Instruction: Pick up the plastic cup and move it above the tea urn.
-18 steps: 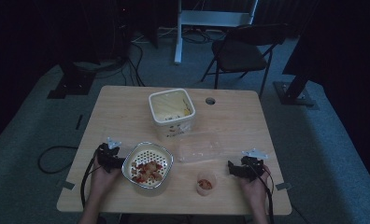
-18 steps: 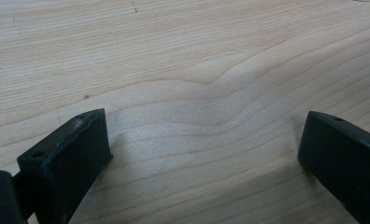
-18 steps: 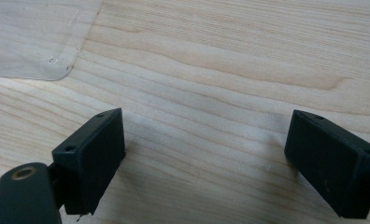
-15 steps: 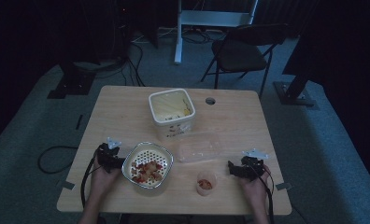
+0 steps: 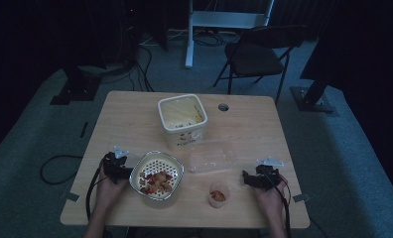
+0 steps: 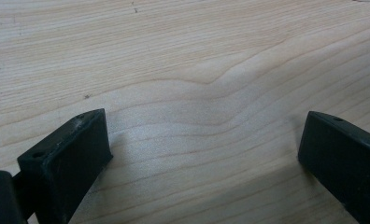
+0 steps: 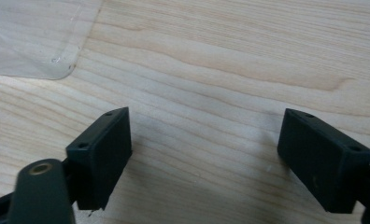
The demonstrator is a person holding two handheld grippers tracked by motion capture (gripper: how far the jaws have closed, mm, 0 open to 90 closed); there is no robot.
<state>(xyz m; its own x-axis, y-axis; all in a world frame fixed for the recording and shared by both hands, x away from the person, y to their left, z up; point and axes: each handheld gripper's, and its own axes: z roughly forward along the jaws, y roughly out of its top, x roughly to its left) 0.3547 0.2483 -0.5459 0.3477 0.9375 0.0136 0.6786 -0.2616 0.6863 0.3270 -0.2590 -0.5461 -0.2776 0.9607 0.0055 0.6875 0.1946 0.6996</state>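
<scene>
Nothing has shifted since a moment earlier; the left gripper point(image 5: 116, 167) and right gripper point(image 5: 258, 178) rest wide open and empty beside the colander point(image 5: 156, 175), so work seems not yet begun.

The table point(image 5: 264, 124) is pale wood with wavy brown grain. On it, a cream tub point(image 5: 182, 119) stands beyond a white perforated colander point(image 5: 156, 174) holding red and tan pieces. Beside the colander lie a clear lid point(image 5: 212, 154) and a small pinkish cup point(image 5: 218, 194). Both grippers' jaws are black.
</scene>
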